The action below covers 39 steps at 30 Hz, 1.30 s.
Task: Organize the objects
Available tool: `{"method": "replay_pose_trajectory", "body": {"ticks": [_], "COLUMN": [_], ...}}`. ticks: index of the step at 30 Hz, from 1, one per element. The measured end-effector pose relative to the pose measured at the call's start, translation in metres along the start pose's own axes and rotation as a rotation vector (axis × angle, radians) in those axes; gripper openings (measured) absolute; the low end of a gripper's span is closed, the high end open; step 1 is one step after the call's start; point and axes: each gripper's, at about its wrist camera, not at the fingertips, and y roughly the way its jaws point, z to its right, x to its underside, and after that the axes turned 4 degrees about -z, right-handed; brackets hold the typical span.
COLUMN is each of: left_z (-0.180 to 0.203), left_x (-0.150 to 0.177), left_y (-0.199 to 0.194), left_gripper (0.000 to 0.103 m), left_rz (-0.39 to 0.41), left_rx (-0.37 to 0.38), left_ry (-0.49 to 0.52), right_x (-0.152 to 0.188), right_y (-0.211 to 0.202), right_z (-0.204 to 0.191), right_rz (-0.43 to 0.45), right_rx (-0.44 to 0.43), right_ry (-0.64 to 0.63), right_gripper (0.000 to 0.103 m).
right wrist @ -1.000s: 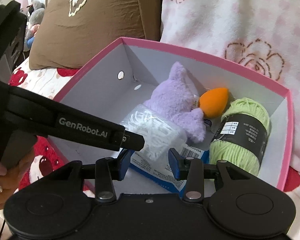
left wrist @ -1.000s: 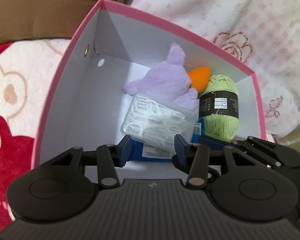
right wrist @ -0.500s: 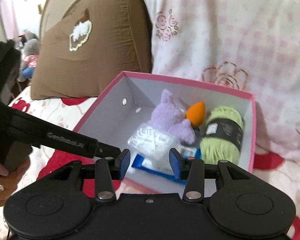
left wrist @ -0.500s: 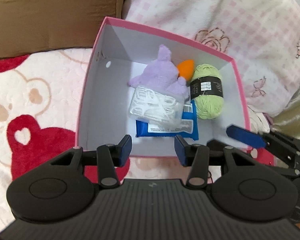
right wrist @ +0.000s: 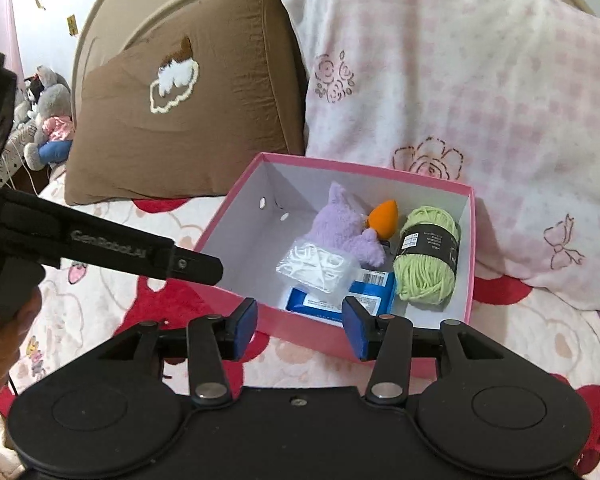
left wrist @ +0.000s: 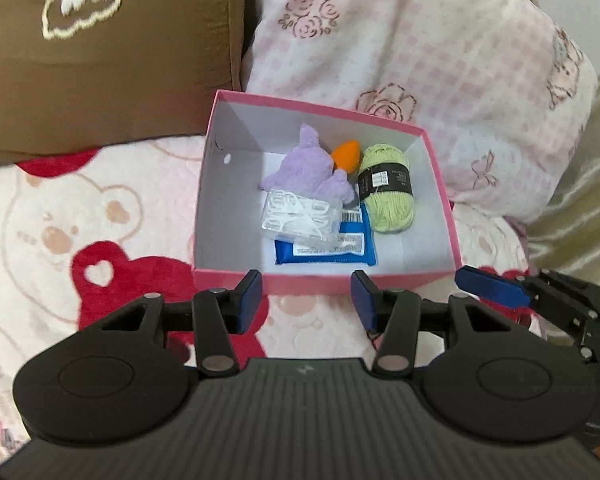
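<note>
A pink box [left wrist: 440,168] [right wrist: 236,188] with a white inside sits on the bed. In it lie a purple plush toy [left wrist: 306,168] [right wrist: 340,224], an orange sponge [left wrist: 346,154] [right wrist: 384,218], a green yarn ball [left wrist: 386,192] [right wrist: 426,256], a clear box of floss picks [left wrist: 298,216] [right wrist: 318,266] and a blue packet [left wrist: 328,254] [right wrist: 374,288] under it. My left gripper [left wrist: 306,300] hovers in front of the box's near wall, jaws opening, nothing between them. My right gripper [right wrist: 300,326] hangs likewise before the box, jaws opening and empty.
A brown pillow [left wrist: 100,52] [right wrist: 188,112] and a pink checked pillow [left wrist: 420,48] [right wrist: 480,80] lean behind the box. The bedspread [left wrist: 80,220] has red and pink bears. Stuffed toys [right wrist: 46,116] sit far left. A hand [right wrist: 0,344] holds the left tool.
Both grippers have lifted up and back out of the box, which now looks smaller and farther. Their jaws stand slightly wider. The objects in the box have not moved.
</note>
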Motion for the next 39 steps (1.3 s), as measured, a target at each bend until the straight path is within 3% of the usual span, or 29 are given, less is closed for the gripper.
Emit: {"method": "replay_pose_trajectory", "body": {"ticks": [8,11,19,21,26,27,29,32,39], "left_z": [0.019,0.017,0.008,0.005,0.002,0.002,0.001,0.002,-0.001], "left_x": [0.020,0.030,0.052,0.054,0.058,0.059,0.060,0.064,0.067], "left_y": [-0.037,-0.043,-0.057,-0.059,-0.059,-0.059,-0.058,-0.055,-0.045], "left_gripper": [0.055,0.058,0.066,0.070,0.079,0.081,0.094,0.102,0.103], "left_rz": [0.015,0.022,0.042,0.048,0.049,0.047,0.049,0.043,-0.024], "left_rx": [-0.001,-0.020,-0.048,-0.047,-0.036,-0.034,-0.035,-0.053,-0.102], "left_ry": [0.044,0.037,0.050,0.042,0.027,0.026,0.017,0.017,-0.003], "right_x": [0.012,0.019,0.034,0.036,0.043,0.045,0.048,0.053,0.060], "right_y": [-0.034,-0.041,-0.054,-0.059,-0.061,-0.060,-0.056,-0.053,-0.056], "right_z": [-0.010,-0.015,-0.021,-0.020,-0.014,-0.011,-0.008,-0.004,-0.001], "right_rz": [0.034,0.043,0.038,0.042,0.046,0.040,0.021,-0.002,-0.016], "right_rx": [-0.011,0.020,0.045,0.053,0.063,0.072,0.103,0.126,0.162], "right_ry": [0.025,0.016,0.012,0.021,0.076,0.093,0.104,0.105,0.123], "right_gripper": [0.056,0.064,0.065,0.070,0.096,0.096,0.096,0.096,0.096]}}
